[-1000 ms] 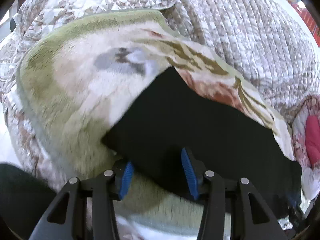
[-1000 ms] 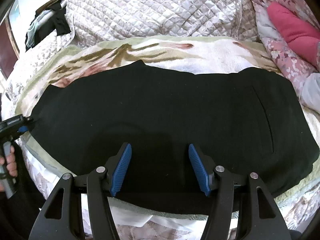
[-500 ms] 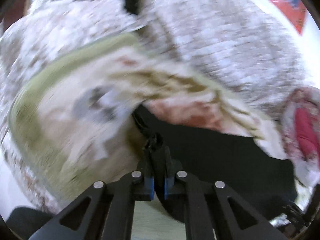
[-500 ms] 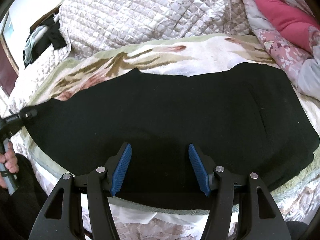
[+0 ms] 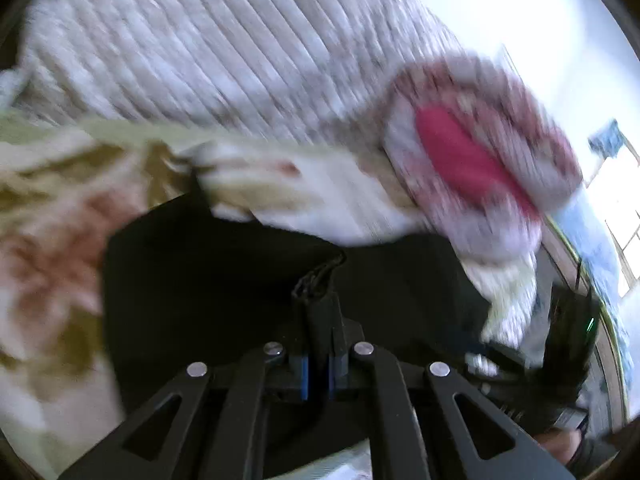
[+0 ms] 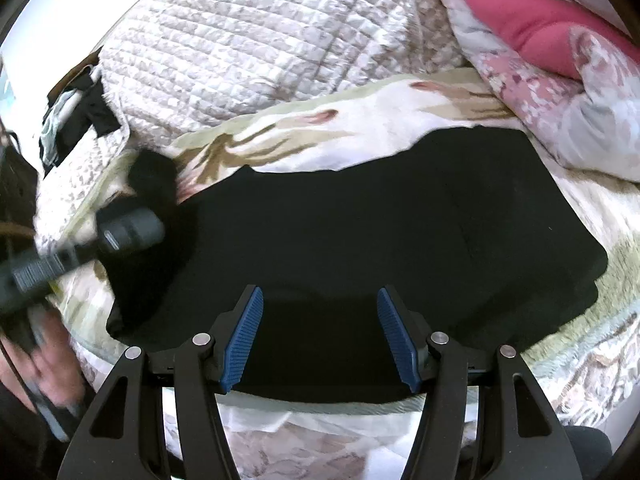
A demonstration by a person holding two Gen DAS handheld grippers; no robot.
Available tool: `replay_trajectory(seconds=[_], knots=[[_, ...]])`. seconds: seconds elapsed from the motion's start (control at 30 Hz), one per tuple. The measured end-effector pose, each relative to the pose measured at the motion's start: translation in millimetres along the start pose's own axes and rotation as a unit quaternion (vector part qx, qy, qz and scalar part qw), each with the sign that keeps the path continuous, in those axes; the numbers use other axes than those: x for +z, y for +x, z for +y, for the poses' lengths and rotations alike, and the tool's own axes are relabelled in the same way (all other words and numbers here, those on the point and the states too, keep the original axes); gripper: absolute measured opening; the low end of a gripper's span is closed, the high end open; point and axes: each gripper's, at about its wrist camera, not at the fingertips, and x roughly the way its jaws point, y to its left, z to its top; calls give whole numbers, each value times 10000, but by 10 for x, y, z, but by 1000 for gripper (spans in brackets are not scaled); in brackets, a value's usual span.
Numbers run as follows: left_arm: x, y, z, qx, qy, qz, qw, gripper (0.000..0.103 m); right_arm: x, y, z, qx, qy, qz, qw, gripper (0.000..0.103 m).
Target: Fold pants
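Observation:
Black pants (image 6: 380,224) lie flat across a floral fleece blanket (image 6: 360,120) on the bed. My left gripper (image 5: 318,360) is shut on the leg end of the pants (image 5: 316,280) and holds it raised above the rest of the garment (image 5: 192,264); this view is blurred. In the right wrist view the left gripper's body (image 6: 80,248) shows at the left with the lifted black cloth (image 6: 154,180). My right gripper (image 6: 320,334) is open and empty, its blue pads (image 6: 242,336) hovering over the near edge of the pants.
A quilted grey-white bedspread (image 6: 248,52) is heaped behind the blanket. A pink floral pillow or duvet with a red patch (image 6: 540,28) lies at the back right. Dark clothes (image 6: 76,116) hang at the far left. The bed's near edge (image 6: 320,420) is just under my right gripper.
My left gripper closed on the pants' leg end, lifted it and is swinging it rightward over the garment. My right gripper stayed open and barely moved.

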Motion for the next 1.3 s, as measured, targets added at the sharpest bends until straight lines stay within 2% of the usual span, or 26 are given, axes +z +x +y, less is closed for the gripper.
replay_trajectory(seconds=[0.13,0.17,0.33,0.47,0.53,0.6,0.7,0.8,0.87,1.0,1.07,1.1,1.2,1.3], knots=[[-269,349,-73,-176,67,667,9976,7,-20,15,-94,7,142,55,9999,60],[-305,376,-56,-183,24,731,9972,7,-19,17,-104,16,162,57,9999,60],[-242,267,-50,-565,-141,678,9960,9,16,34,-77,192,215,51,9996,60],[-136,-26,-21,-992,-193,348,9943,29,89,82,14,609,222,105,9978,60],[-58,-178,74,-856,-225,69,9961,34,139,153,61,866,259,186,9957,60],[-3,-300,255,-416,-266,-172,9986,34,202,276,113,1061,236,293,9936,60],[7,-356,574,245,-449,-224,9984,34,302,523,154,1329,244,439,9899,60],[-36,-410,785,650,-555,-214,9961,34,351,760,157,1578,356,608,9850,59],[-93,-434,843,754,-546,-202,9955,34,358,799,163,1677,458,654,9826,56],[-182,-406,842,831,-443,-122,9955,34,285,839,238,2064,495,955,9725,44],[-200,-378,836,814,-443,-76,9957,34,282,859,238,1962,483,965,9746,24],[-206,-351,837,809,-445,-41,9957,34,292,898,198,1903,605,1020,9745,4],[-215,-335,831,814,-436,17,9957,34,317,904,125,1973,797,1050,9714,2],[-211,-387,813,853,-417,-32,9955,34,403,724,144,2104,723,723,9723,2]])
